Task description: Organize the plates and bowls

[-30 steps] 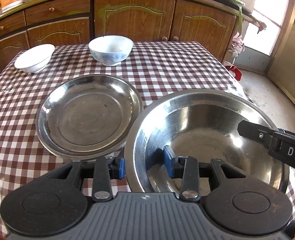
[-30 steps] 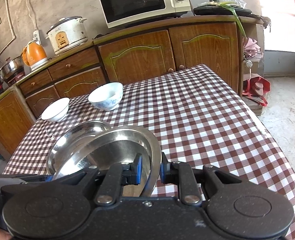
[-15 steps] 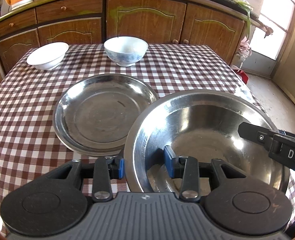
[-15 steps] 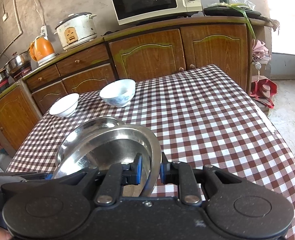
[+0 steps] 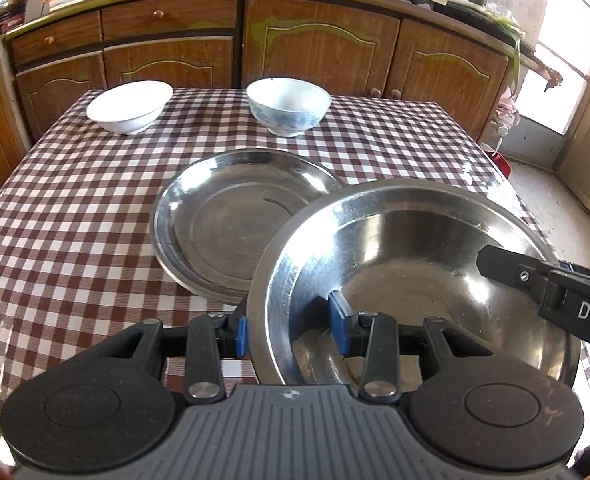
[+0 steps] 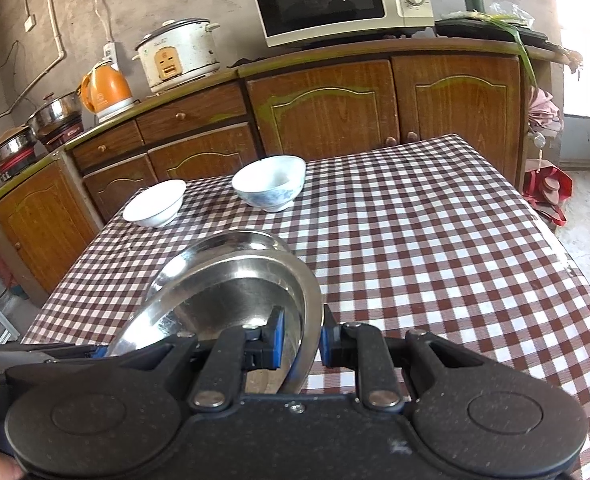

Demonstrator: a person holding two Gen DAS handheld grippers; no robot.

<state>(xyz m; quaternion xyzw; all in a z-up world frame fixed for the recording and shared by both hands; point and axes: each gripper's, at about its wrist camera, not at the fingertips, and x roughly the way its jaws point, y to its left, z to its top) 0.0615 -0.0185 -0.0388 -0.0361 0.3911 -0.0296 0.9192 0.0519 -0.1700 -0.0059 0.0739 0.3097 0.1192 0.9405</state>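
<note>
Both grippers hold one deep steel plate (image 5: 415,248) above the checked table (image 5: 75,208). My left gripper (image 5: 291,328) is shut on its near-left rim. My right gripper (image 6: 299,340) is shut on its right rim (image 6: 311,304); its finger shows in the left wrist view (image 5: 535,276). A second steel plate (image 5: 231,220) lies flat on the table, partly under the held plate's far-left edge; it also shows in the right wrist view (image 6: 239,240). A white bowl (image 5: 129,106) and a blue-patterned bowl (image 5: 289,106) stand apart at the table's far edge.
Brown cabinets (image 5: 319,44) stand behind the table with an orange kettle (image 6: 105,90), rice cooker (image 6: 179,54) and microwave (image 6: 343,0) on the counter. The table's right edge (image 6: 567,256) drops to the floor, where a red bag (image 6: 547,188) lies.
The held plate, with both grippers, has shifted right and back relative to the table; the flat plate and the bowls now appear further right in both views. Both grips are unchanged.
</note>
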